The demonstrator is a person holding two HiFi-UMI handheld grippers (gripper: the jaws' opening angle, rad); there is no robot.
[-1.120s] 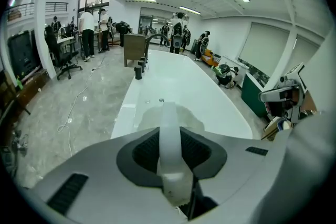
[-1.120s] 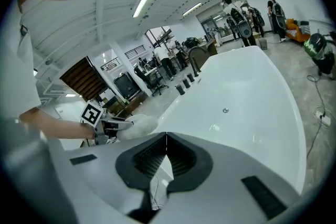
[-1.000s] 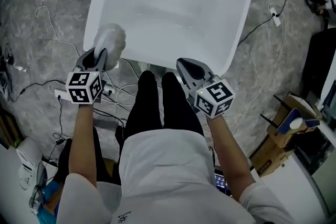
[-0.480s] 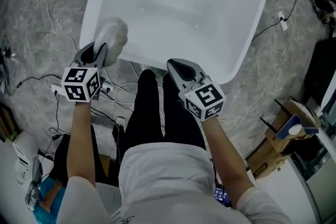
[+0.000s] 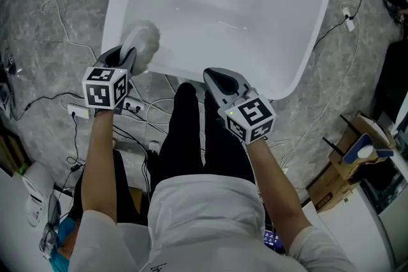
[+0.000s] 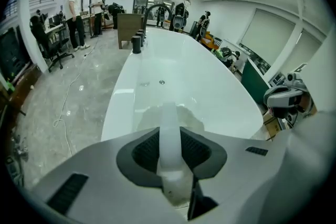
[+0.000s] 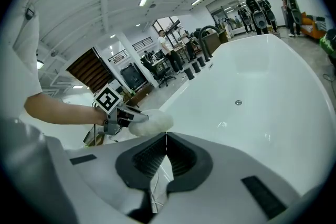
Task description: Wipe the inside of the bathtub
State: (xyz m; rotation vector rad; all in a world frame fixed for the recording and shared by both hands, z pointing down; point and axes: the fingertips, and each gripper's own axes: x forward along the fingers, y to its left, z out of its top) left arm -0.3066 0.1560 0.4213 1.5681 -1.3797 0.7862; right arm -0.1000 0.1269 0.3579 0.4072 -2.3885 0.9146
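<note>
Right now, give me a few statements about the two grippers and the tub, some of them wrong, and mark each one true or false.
1. The left gripper is shut on the white handle of a fluffy white duster. True.
2. The right gripper holds a cloth. False: its jaws are together with nothing between them.
3. The duster's head is down by the drain. False: it is at the near left rim of the bathtub, far from the drain.
4. A dark curved faucet stands at the bathtub's far end. True.
</note>
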